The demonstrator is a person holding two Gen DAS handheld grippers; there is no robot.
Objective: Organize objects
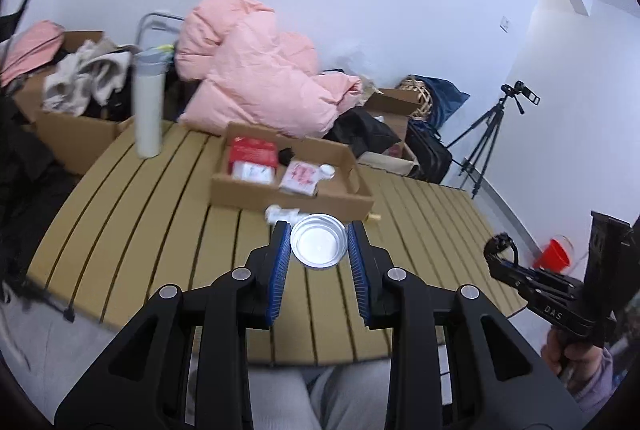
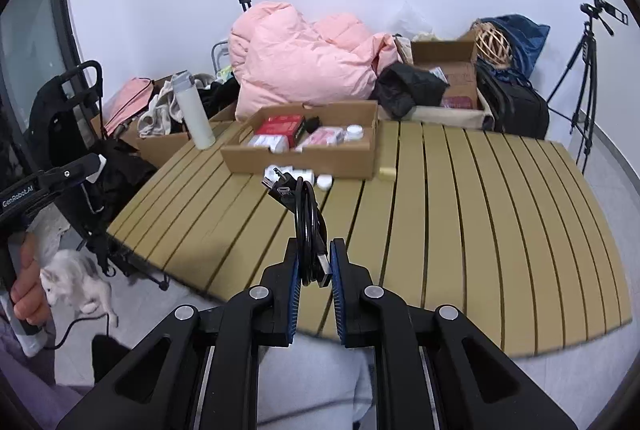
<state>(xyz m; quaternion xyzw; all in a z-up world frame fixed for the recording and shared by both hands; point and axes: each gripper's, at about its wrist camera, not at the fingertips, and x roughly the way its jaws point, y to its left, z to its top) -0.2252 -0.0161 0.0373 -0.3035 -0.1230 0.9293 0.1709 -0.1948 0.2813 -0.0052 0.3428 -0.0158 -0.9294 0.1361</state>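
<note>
Both grippers are tilting downward above the counter (image 2: 480,198): the left gripper (image 1: 319,244) fingers are gripping a round tin (image 1: 319,246), the right gripper (image 2: 314,262) fingers are clamping a coiled black cable (image 2: 306,222).

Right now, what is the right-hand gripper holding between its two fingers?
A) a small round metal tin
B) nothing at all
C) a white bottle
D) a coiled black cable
D: in the right wrist view the right gripper is shut on a coiled black cable whose plugs stick out past the fingers; the round tin sits in the left gripper instead.
</note>
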